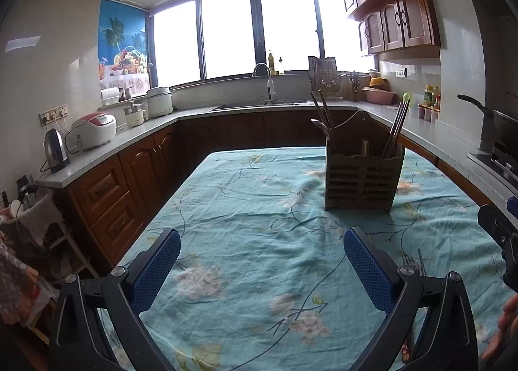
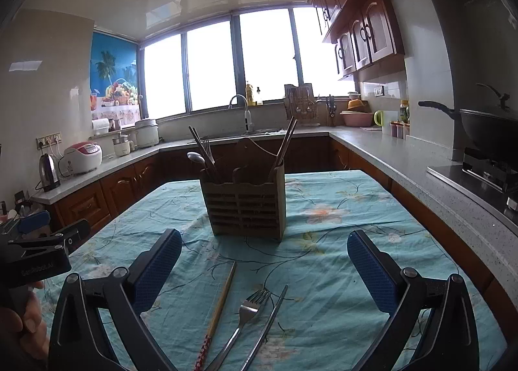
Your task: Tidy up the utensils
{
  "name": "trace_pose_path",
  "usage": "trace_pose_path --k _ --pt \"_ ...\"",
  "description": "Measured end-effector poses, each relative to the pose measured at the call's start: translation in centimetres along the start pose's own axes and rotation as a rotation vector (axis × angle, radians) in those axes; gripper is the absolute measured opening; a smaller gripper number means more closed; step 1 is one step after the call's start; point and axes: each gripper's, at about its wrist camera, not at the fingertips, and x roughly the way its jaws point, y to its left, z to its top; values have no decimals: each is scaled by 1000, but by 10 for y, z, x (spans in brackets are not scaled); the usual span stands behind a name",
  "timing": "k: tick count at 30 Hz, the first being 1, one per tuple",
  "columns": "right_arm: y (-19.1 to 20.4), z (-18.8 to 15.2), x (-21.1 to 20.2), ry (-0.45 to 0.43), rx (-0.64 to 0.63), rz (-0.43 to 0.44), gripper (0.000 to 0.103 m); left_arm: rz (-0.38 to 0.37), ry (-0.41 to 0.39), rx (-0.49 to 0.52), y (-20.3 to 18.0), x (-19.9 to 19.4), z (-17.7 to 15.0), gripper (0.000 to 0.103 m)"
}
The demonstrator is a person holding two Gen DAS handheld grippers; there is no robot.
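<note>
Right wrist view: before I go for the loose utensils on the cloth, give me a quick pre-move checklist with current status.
1. Right tool open and empty: ok.
2. Left tool open and empty: ok.
3. Loose pieces in reach between the right tool's fingers, namely the fork, wooden chopstick and metal chopstick: ok.
4. Fork and metal chopstick separated for a clean single grasp: not ok, they lie very close near the tines.
5. Utensil holder upright on the tablecloth: ok.
6. Free room in the holder's compartments: cannot tell.

Slatted wooden holder, shiny metal fork, wrinkled cloth tablecloth
</note>
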Motion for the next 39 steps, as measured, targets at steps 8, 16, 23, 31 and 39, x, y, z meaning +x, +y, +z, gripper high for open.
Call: trace_pose_path --k 8,16,23,31,39 --pt "0 -10 0 37 -2 -1 103 -5 24 -3 0 -4 -4 102" --pt "3 -11 -4 34 -7 -4 103 -16 3 -18 2 -18 -6 102" --pt "11 -9 -16 17 -31 -1 103 -25 -7 -22 5 -32 -11 102" --pt "14 -7 -21 14 -31 1 103 -20 -14 -37 10 -38 -12 102" --pt "16 -5 -27 2 -35 4 103 -22 -24 -38 10 -43 -13 102"
